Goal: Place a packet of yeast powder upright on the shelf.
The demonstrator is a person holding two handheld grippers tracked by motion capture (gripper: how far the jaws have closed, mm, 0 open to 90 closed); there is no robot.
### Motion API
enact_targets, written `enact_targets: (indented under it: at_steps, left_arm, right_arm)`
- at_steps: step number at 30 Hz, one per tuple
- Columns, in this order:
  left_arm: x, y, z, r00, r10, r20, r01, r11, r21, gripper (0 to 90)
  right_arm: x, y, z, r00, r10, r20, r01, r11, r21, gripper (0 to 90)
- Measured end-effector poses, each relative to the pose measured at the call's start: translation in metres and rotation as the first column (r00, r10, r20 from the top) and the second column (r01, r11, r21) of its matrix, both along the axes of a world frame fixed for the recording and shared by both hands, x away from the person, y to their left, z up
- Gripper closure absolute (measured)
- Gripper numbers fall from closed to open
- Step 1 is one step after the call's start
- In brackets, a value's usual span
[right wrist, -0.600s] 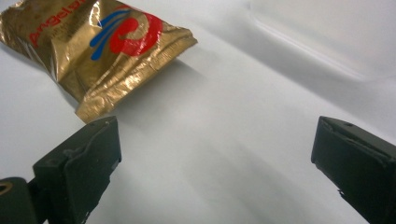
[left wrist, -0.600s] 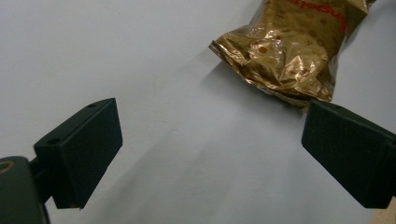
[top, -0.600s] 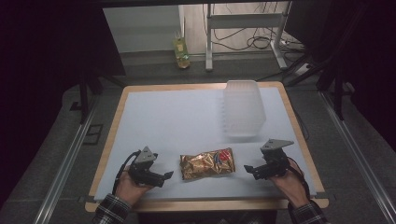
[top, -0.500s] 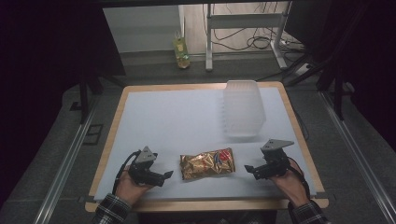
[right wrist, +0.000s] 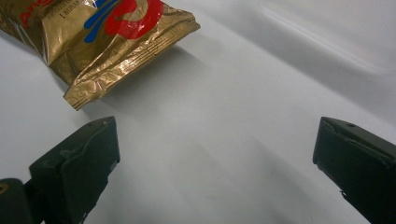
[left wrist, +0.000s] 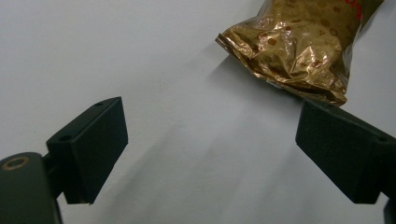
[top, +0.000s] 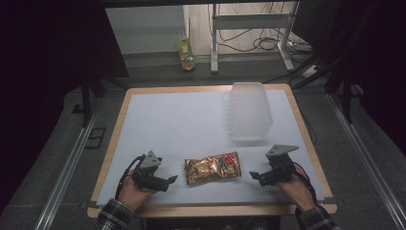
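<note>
We held both grippers wide open and empty: left gripper (top: 165,181), right gripper (top: 254,175), flanking the crinkled gold foil snack bag (top: 213,167), likely readying a two-sided pickup.

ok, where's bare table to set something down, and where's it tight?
Free: the whole left and far-left of the white tabletop, from the far edge down to the left gripper, and the middle strip between the plastic container and the gold snack bag. Tight: the near edge, where the bag lies between the left gripper and right gripper.
</note>
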State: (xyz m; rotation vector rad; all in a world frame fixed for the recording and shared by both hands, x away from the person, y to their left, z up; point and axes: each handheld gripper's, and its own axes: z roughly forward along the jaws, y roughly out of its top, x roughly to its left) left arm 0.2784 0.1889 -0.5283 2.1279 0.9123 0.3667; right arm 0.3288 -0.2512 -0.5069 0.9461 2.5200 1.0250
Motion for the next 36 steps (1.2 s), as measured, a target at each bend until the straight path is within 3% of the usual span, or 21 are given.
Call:
enact_targets:
  at_steps: [11,19,24,36]
  left_arm:
    - [-0.002,0.0,0.007,0.9995,-0.016,0.027,0.017,0.9982,-0.058,22.5]
    - [-0.003,-0.006,0.011,0.9985,-0.036,0.042,0.039,0.995,-0.092,41.6]
    - [-0.002,-0.012,0.013,0.9978,-0.052,0.041,0.056,0.9935,-0.099,56.7]
    - [0.006,-0.031,0.014,0.9928,-0.104,0.059,0.109,0.991,-0.078,76.8]
  right_arm:
    - [-0.001,0.002,-0.001,0.9994,0.016,0.029,-0.016,0.9995,-0.026,0.7]
    - [-0.001,0.002,0.001,0.9985,0.012,0.053,-0.01,0.9997,-0.02,0.8]
    - [0.0,0.003,0.0,0.9986,0.006,0.052,-0.004,0.9993,-0.037,0.8]
    - [0.0,0.004,0.0,0.9986,0.002,0.053,0.0,0.9992,-0.039,0.8]
